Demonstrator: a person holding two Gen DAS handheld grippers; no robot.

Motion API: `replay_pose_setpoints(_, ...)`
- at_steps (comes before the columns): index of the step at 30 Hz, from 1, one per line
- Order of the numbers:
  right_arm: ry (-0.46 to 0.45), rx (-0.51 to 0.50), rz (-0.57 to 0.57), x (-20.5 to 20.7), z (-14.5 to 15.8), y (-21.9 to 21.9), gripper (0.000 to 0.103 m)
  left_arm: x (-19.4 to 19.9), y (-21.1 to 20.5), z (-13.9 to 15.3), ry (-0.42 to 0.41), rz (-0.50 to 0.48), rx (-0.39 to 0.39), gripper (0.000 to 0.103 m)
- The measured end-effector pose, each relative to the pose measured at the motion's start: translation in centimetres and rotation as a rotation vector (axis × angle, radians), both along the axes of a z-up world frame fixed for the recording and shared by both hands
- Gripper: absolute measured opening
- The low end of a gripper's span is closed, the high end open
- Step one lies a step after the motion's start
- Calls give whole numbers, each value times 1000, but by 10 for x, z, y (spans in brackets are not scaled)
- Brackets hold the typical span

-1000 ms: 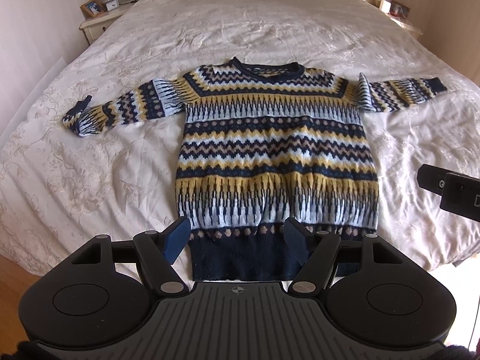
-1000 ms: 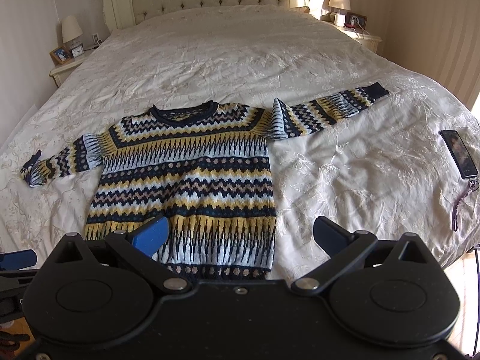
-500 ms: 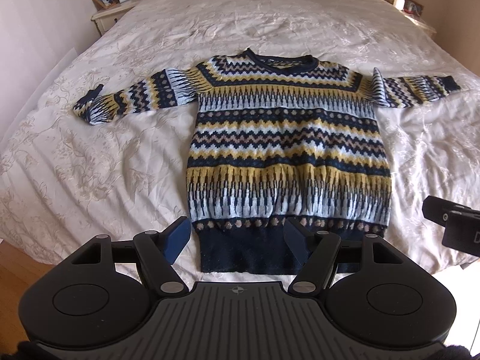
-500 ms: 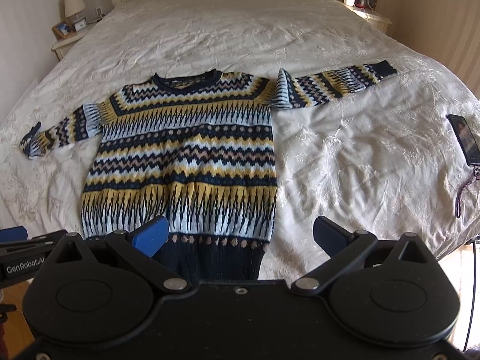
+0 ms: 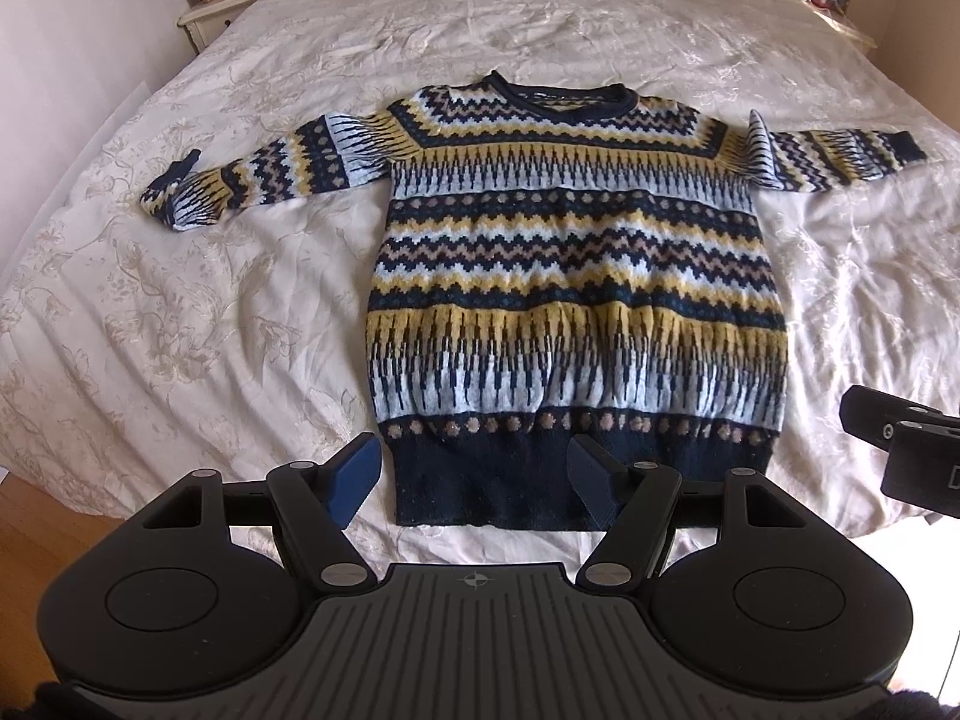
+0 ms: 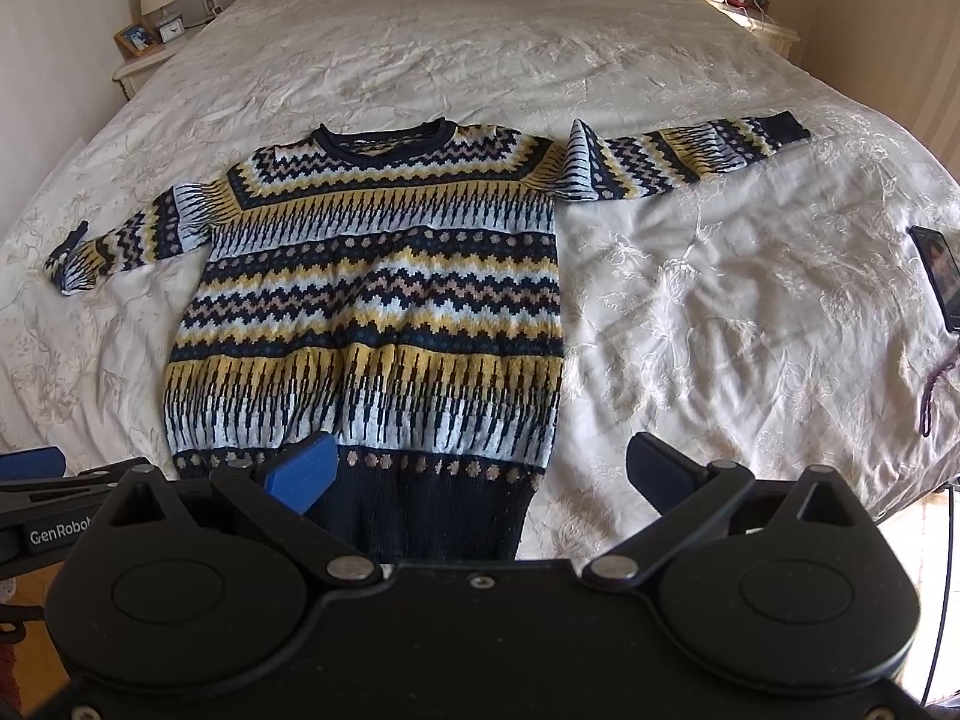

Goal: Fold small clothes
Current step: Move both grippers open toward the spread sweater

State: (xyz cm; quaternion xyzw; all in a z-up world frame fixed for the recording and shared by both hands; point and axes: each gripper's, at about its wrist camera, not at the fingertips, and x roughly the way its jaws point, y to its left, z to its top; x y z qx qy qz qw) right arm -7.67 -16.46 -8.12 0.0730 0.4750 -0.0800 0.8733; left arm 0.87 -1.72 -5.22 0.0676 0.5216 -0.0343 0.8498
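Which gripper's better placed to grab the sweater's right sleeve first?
Right. The right gripper hangs open over the hem's right corner, on that sleeve's side. The left gripper, also open, frames the hem's left corner.

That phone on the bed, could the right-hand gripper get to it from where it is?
Probably yes. The phone lies in the open on the bedspread, off to the side of the sweater. The right gripper is open and empty, with nothing between.

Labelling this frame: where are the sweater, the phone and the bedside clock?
sweater [image 5: 570, 276]: left wrist view, mid-chest.
phone [image 6: 939, 276]: right wrist view, its screen.
bedside clock [image 6: 172, 30]: right wrist view, its face.
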Motion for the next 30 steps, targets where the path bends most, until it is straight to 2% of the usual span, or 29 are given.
replay_pose_setpoints(13, 1, 2, 1, 9, -2, 3, 102, 5, -1, 0, 0, -7, 4, 68)
replay_pose_setpoints(30, 66, 9, 15, 35, -15, 10, 102, 33, 5, -15, 69, -11, 5, 68)
